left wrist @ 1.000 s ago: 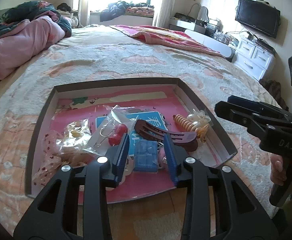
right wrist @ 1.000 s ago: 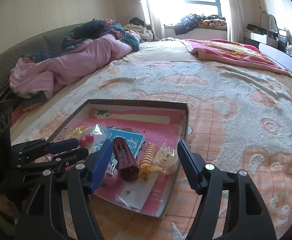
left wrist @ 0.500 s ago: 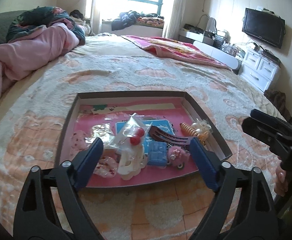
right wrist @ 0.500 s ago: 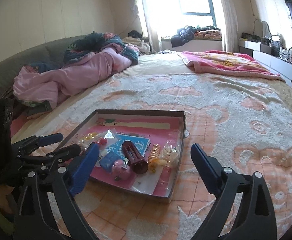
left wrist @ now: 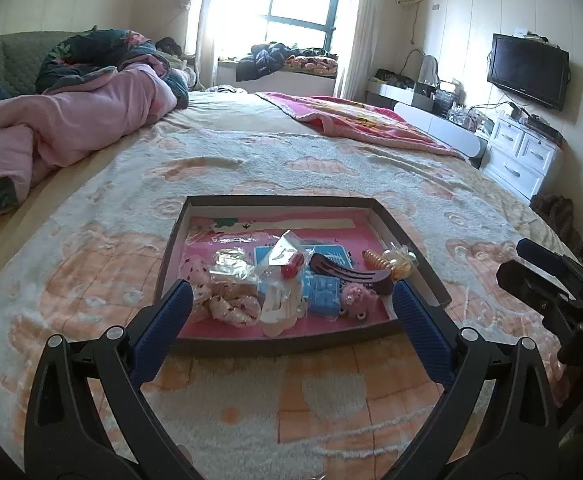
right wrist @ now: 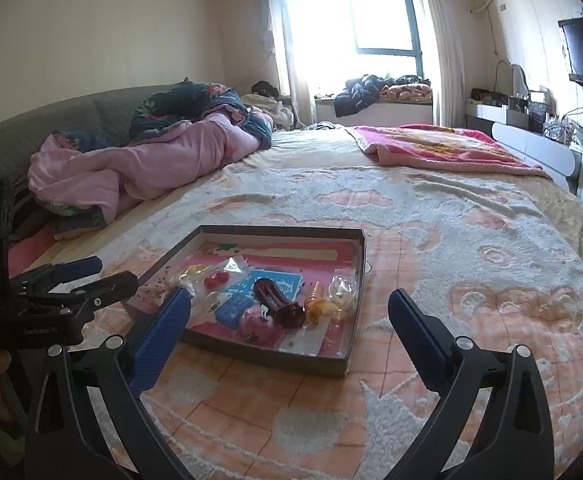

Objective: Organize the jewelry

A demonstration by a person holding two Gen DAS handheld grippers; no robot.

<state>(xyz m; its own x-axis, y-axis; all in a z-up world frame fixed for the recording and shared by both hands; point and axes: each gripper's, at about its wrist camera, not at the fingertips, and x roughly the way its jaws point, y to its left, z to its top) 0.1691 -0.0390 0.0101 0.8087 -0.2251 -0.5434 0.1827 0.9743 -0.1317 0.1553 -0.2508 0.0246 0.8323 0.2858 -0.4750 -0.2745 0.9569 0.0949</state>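
Note:
A dark shallow box (left wrist: 407,240) with a pink floor lies on the bed; it also shows in the right wrist view (right wrist: 353,304). In it lie a dark red hair claw (left wrist: 351,276), an orange spiral hair tie (left wrist: 375,260), a blue case (left wrist: 323,294), a pink fluffy clip (left wrist: 353,298), a bag with red beads (left wrist: 287,266) and pink scrunchies (left wrist: 231,302). My left gripper (left wrist: 291,316) is open and empty, held back from the box's near edge. My right gripper (right wrist: 289,316) is open and empty, near the box's right front corner.
The box sits on a fluffy cream and orange blanket (left wrist: 251,168). A pink quilt (left wrist: 71,128) lies bunched at the left, a pink blanket (left wrist: 363,120) at the far right. White drawers (left wrist: 523,156) and a wall TV (left wrist: 527,70) stand beyond the bed's right edge.
Both grippers have opened wide and pulled back and up from the box. The left one had its fingers close together over the blue case a second ago. The items stay in the box.

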